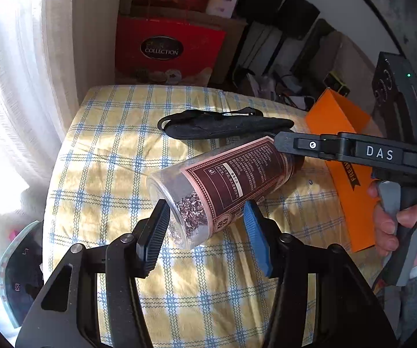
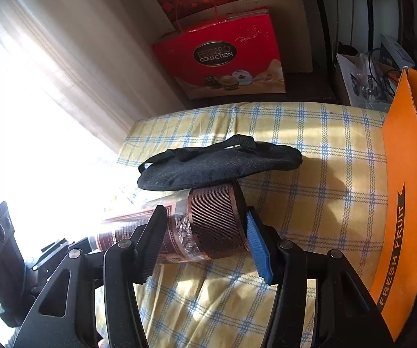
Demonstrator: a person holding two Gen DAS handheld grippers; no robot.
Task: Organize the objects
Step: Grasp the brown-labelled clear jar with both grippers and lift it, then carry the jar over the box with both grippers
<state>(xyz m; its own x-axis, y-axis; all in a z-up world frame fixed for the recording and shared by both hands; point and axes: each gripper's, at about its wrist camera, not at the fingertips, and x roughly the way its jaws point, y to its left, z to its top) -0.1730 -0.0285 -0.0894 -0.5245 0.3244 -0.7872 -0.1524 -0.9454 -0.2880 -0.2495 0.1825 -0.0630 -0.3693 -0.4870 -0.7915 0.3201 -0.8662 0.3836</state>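
A clear plastic jar (image 1: 222, 185) with a brown label and a ribbed brown lid (image 2: 217, 223) is held level above the yellow checked bed. My left gripper (image 1: 205, 226) is shut on the jar's clear bottom end. My right gripper (image 2: 202, 240) is shut on the lid end, its arm (image 1: 353, 150) reaching in from the right in the left wrist view. A black eye mask (image 1: 225, 126) lies on the bed just behind the jar; it also shows in the right wrist view (image 2: 220, 165).
An orange "FRESH FRUIT" box (image 2: 402, 203) stands open at the bed's right edge (image 1: 341, 156). A red Ferrero bag (image 2: 222, 58) and cartons stand behind the bed. A curtain and bright window are at left. A box of cables (image 2: 367, 84) sits far right.
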